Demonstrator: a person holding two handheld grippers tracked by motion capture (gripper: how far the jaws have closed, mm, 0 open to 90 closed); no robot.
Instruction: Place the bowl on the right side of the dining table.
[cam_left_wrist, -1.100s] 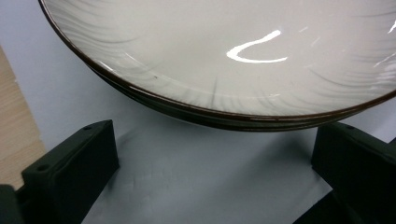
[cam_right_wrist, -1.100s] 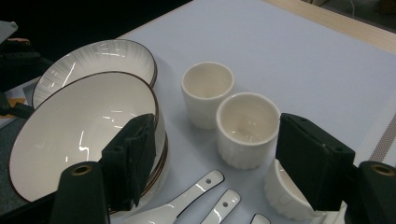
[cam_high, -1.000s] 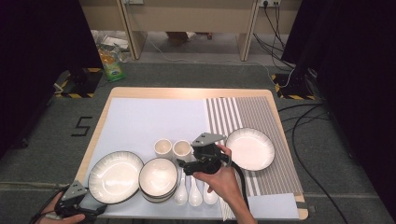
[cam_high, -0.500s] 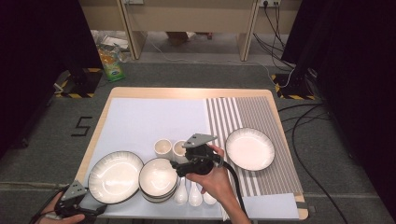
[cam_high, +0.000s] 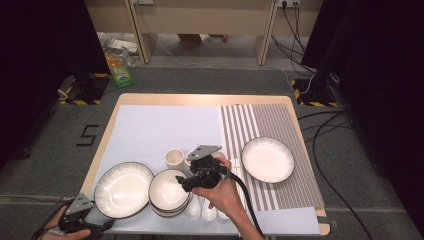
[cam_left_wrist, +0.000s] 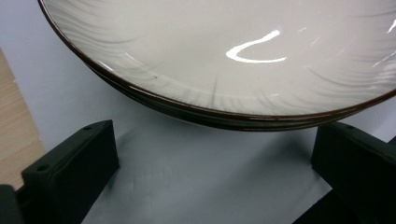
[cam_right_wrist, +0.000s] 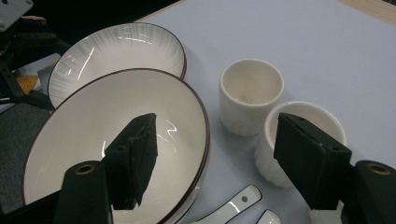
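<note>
A stack of white bowls with dark rims (cam_high: 169, 190) (cam_right_wrist: 79, 126) sits near the table's front edge. My right gripper (cam_high: 186, 184) (cam_right_wrist: 217, 135) hovers over the stack's right side and points left. Its jaws have just been closing a little but stand open, one above the top bowl's inside and the other in front of a white cup (cam_right_wrist: 308, 112); the bowl's right rim lies between them, untouched. A wide ribbed plate (cam_high: 123, 189) (cam_left_wrist: 210, 51) lies left of the bowls. My left gripper (cam_high: 97, 226) (cam_left_wrist: 215, 140) rests open at that plate's near rim, off the table's front left corner.
A second white cup (cam_high: 175, 160) (cam_right_wrist: 251, 88) stands behind the bowls. White spoons (cam_high: 201, 210) (cam_right_wrist: 233, 207) lie in front of the cups. A white plate (cam_high: 267, 159) rests on the striped mat (cam_high: 280, 120) at the right. The pale blue mat (cam_high: 160, 125) covers the rest of the table.
My right gripper has slid left from above the cups to over the bowl stack's right rim. The left gripper and the dishes have stayed put.
</note>
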